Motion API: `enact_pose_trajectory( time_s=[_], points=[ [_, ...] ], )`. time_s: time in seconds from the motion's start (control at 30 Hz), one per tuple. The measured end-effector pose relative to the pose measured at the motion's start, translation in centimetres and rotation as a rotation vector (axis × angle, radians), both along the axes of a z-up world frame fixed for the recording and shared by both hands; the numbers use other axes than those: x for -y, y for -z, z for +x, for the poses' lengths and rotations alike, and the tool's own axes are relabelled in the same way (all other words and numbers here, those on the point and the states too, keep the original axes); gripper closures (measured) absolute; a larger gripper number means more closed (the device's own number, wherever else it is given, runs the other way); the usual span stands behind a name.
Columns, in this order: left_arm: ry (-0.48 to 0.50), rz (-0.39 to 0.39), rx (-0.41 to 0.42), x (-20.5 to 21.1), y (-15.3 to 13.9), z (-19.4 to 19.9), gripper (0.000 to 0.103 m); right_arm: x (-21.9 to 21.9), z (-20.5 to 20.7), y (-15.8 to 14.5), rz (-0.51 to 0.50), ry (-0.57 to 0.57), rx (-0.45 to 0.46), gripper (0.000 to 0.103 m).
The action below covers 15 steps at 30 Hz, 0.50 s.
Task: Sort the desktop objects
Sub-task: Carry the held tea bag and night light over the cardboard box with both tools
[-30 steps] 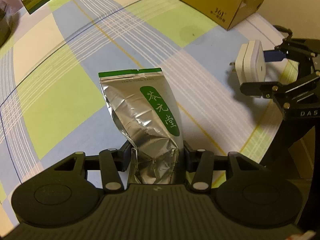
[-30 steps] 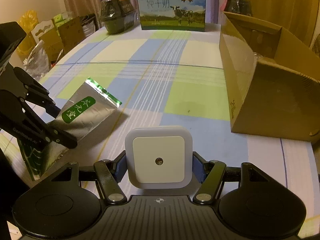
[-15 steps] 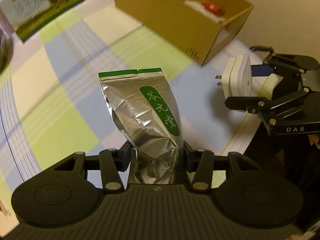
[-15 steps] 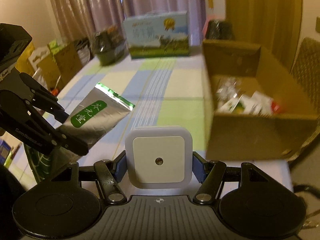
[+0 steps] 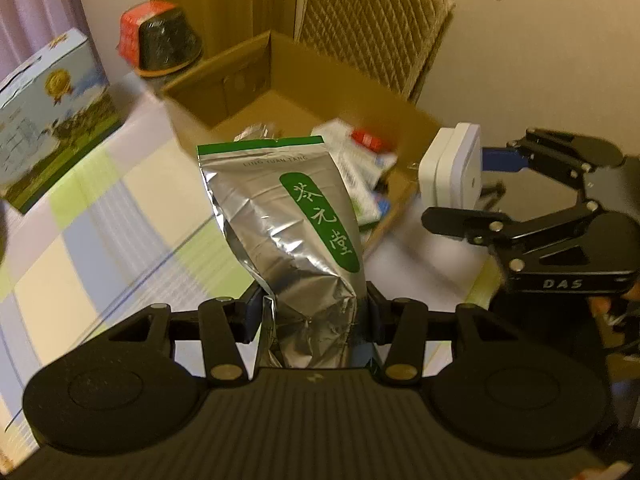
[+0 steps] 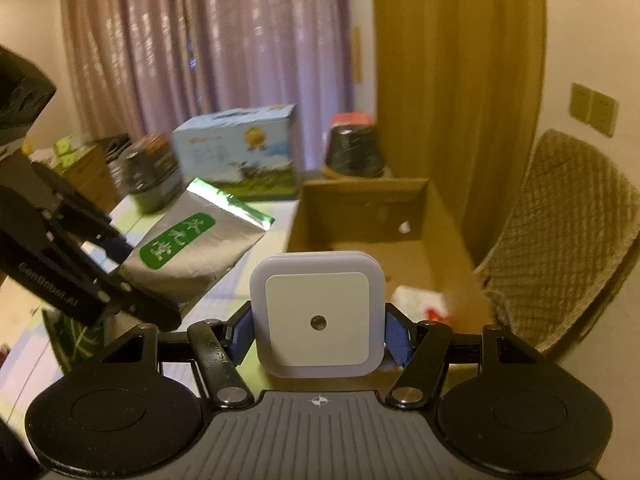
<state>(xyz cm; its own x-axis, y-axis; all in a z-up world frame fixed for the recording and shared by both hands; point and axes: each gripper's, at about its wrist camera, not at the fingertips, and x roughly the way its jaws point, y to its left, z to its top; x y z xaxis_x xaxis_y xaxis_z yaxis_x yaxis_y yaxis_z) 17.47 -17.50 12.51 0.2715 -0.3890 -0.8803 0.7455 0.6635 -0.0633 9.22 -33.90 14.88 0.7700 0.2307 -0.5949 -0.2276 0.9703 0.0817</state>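
My left gripper (image 5: 312, 316) is shut on a silver foil tea pouch (image 5: 288, 220) with a green label, held up in the air; the pouch also shows in the right wrist view (image 6: 192, 252). My right gripper (image 6: 318, 336) is shut on a white square plug-in night light (image 6: 318, 312), also seen in the left wrist view (image 5: 452, 172). Both are raised near the front of an open cardboard box (image 5: 280, 92), which holds several packets (image 5: 360, 164). In the right wrist view the box (image 6: 360, 216) lies just ahead.
A checked tablecloth (image 5: 100, 220) covers the table. A blue milk carton box (image 5: 48, 120) and dark round containers (image 5: 164, 44) stand at the back. A quilted chair (image 6: 560, 240) stands right of the box. Curtains (image 6: 200, 60) hang behind.
Both grippers have risen and tilted up with their loads, moving closer to the cardboard box. The box's inside has come into view.
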Motion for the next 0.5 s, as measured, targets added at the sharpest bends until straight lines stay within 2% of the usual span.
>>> enact_pose_trajectory(
  time_s=[0.17,0.5],
  points=[
    [-0.020,-0.021,-0.004,3.5,-0.5,2.4,0.058,2.9,2.9,0.1,0.011,0.045,-0.004,0.040],
    [-0.169,-0.057,-0.070,7.9,1.3,8.0,0.058,6.4,7.8,1.8,0.002,0.071,-0.075,0.040]
  ],
)
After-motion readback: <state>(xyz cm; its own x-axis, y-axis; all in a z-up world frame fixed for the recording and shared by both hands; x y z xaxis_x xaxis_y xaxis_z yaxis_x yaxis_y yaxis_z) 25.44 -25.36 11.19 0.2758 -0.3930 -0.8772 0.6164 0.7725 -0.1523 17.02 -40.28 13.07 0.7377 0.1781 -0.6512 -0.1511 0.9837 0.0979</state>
